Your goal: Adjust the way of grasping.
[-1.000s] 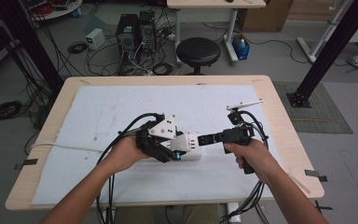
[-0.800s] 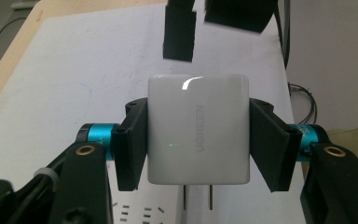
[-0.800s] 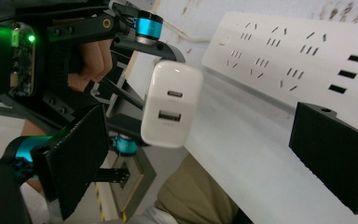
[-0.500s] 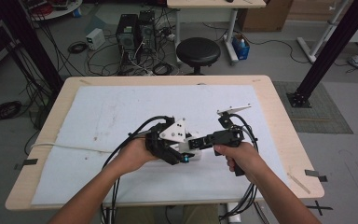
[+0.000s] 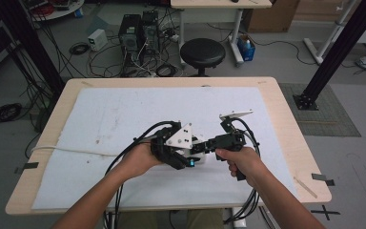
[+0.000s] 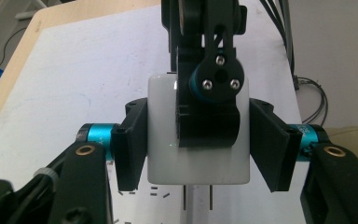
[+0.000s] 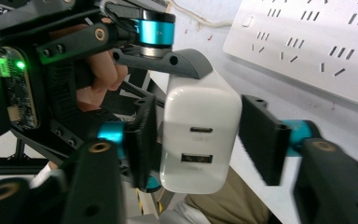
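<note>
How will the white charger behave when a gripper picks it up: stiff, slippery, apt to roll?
The charger looks like a hard, glossy plastic block, so it is probably stiff but somewhat slippery between flat jaws. Its flat sides suggest it would slide, not roll. Its thin prongs might bend if pressed against the table.

Dim, even light in the high view with soft shadows; the white charger glares slightly, and the right gripper view blurs at close range.

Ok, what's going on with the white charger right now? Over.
Left gripper shut on white charger. Right gripper jaws flank it too, grip unclear. Prongs not in power strip. Over.
</note>
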Available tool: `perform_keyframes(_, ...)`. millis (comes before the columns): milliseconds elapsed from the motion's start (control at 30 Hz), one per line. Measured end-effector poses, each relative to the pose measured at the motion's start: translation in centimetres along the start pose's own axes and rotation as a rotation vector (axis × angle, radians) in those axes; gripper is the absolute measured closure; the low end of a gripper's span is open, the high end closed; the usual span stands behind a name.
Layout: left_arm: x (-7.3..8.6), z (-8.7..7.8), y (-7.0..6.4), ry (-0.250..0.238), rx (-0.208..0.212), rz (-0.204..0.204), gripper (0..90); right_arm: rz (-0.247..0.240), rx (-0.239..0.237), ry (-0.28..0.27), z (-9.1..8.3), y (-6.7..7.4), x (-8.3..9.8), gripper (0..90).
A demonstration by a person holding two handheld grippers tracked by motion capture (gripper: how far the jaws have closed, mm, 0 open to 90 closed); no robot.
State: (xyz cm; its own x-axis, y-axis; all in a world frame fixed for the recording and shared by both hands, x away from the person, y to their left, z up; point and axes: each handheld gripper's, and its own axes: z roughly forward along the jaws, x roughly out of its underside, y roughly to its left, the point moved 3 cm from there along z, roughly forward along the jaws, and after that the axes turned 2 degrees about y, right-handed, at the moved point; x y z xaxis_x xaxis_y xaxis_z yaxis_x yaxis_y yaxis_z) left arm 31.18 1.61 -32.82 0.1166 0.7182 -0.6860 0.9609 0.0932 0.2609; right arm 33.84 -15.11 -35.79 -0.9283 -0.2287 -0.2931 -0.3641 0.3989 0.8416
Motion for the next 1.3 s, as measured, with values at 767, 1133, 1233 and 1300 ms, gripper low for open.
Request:
perform_keyframes(767,6.9,-4.5,3.3,0.141,-0.067,-0.314,20.3,-0.213,0.327,-0.080,-4.8,-3.0,1.2,61.8)
perform_keyframes(1133,12.6,-9.1,5.0,0.347,-0.024,-0.418,20.3,-0.487,0.653,0.051,-8.3,-2.2,0.9,61.9)
perform_keyframes(1233,13.4,-10.1,5.1,0.415,-0.022,-0.371,20.3,-0.572,0.744,0.136,-8.8,-1.5,0.8,61.8)
perform_keyframes(1300,13.8,-10.8,5.2,0.467,-0.016,-0.339,20.3,-0.605,0.801,0.184,-9.2,-1.1,0.7,61.8)
